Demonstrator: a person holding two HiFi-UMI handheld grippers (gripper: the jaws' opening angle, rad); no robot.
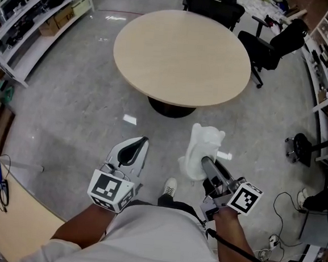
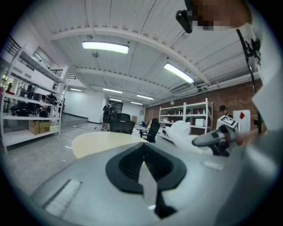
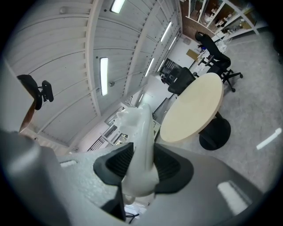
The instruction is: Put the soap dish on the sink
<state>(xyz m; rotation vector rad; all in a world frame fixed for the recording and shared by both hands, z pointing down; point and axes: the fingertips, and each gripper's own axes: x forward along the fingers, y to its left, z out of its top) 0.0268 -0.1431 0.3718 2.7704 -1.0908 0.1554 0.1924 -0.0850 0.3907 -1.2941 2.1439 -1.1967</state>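
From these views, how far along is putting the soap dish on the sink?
Done: the soap dish is picked up, clamped in the right hand-held gripper. In hand: it is held above the floor, short of the round table. Left: no sink is in view, so placing it remains.

Right gripper view: the white glossy soap dish [image 3: 137,121] runs down between the black pads of the right tongs [image 3: 142,152]; we cannot see its lower end.

Head view: a grey jaw covers part of the dish, and we see neither hand behind the marker cubes.

Left gripper view: left tongs [image 2: 143,154] blurred up close; distant standing person [image 2: 107,115] too small to make out.

White metal shelving [image 1: 40,42] is cut by the head view's left edge.
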